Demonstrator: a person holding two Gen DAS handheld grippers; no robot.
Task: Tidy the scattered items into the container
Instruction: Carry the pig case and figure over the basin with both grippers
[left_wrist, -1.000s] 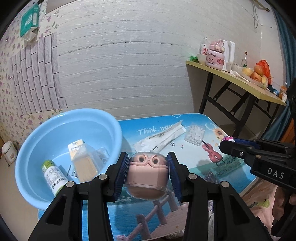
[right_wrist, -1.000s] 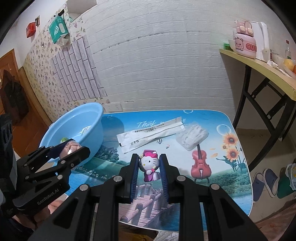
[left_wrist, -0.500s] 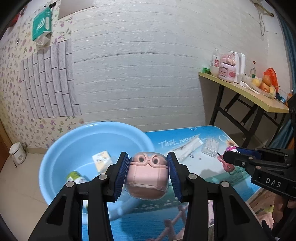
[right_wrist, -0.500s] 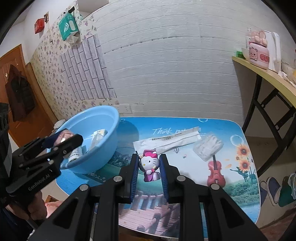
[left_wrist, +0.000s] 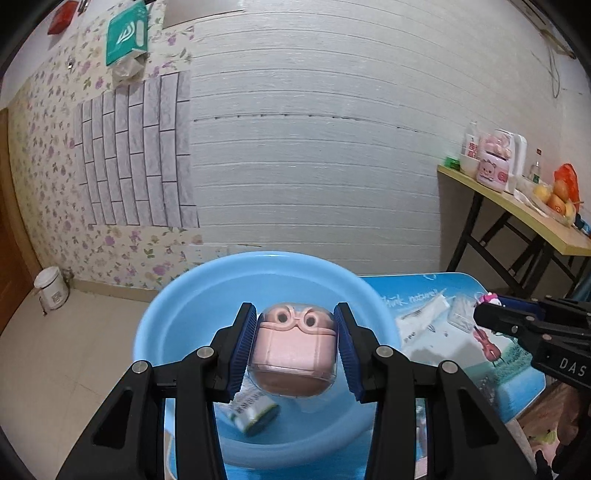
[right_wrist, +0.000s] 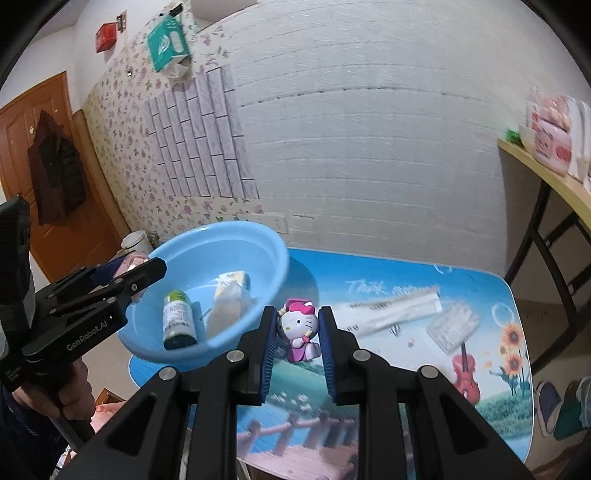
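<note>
My left jaws (left_wrist: 293, 350) are pinching the pink goggled toy (left_wrist: 293, 349) directly over the blue basin (left_wrist: 177, 317); my right jaws (right_wrist: 297, 332), pinching the Hello Kitty figurine (right_wrist: 298, 328), are hanging just beside its rim.

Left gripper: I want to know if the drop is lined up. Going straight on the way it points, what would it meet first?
Probably the inside of the blue basin. The left gripper, shut on the pink toy, points down into it; depth is unclear, so the small bottle might come first.

i see a green tissue box (left_wrist: 125, 33) on the floral wall, a white bin (left_wrist: 51, 288) on the floor, a pink appliance (left_wrist: 493, 166) and fruit (left_wrist: 556, 199) on the side table (left_wrist: 517, 218).
</note>
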